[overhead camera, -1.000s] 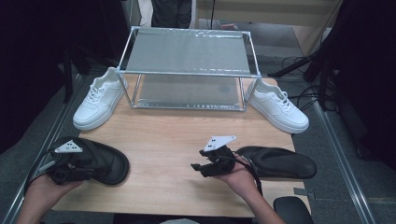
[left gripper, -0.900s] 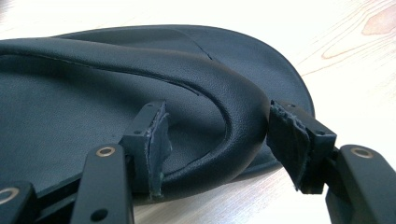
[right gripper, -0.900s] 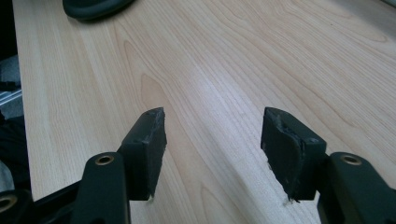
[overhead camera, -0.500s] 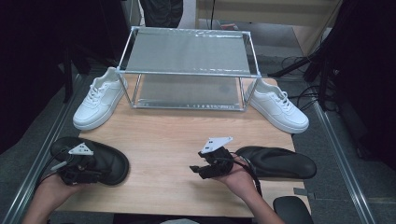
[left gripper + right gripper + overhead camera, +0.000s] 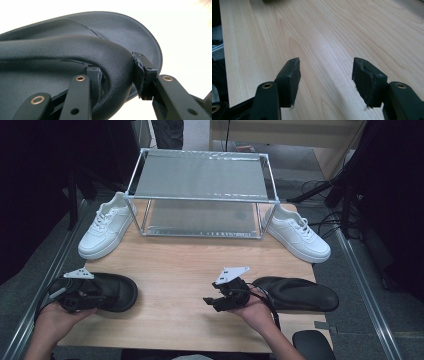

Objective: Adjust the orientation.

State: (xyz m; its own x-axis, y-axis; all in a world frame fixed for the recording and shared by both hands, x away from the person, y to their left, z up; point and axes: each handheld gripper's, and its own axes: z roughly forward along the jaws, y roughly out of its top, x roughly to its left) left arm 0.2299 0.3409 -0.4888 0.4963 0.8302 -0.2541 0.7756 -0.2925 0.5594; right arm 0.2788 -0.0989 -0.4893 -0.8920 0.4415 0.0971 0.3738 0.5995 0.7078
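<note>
A black leather shoe lies at the table's front left, toe pointing right. My left gripper is at its heel end. In the left gripper view the jaws have just been closing and my left gripper now clamps the padded collar of the shoe, one pad inside and one outside. A second black shoe lies at the front right. Just left of its toe, my right gripper stands open, low over bare wood, with nothing between its pads.
A metal-framed rack with a grey shelf stands at the back of the table. One white sneaker sits left of it and another right of it. Bare wood lies between the black shoes.
The left gripper has shifted slightly over the left black shoe's heel and its jaws have narrowed onto the collar. The right hand and its gripper have stayed put.
</note>
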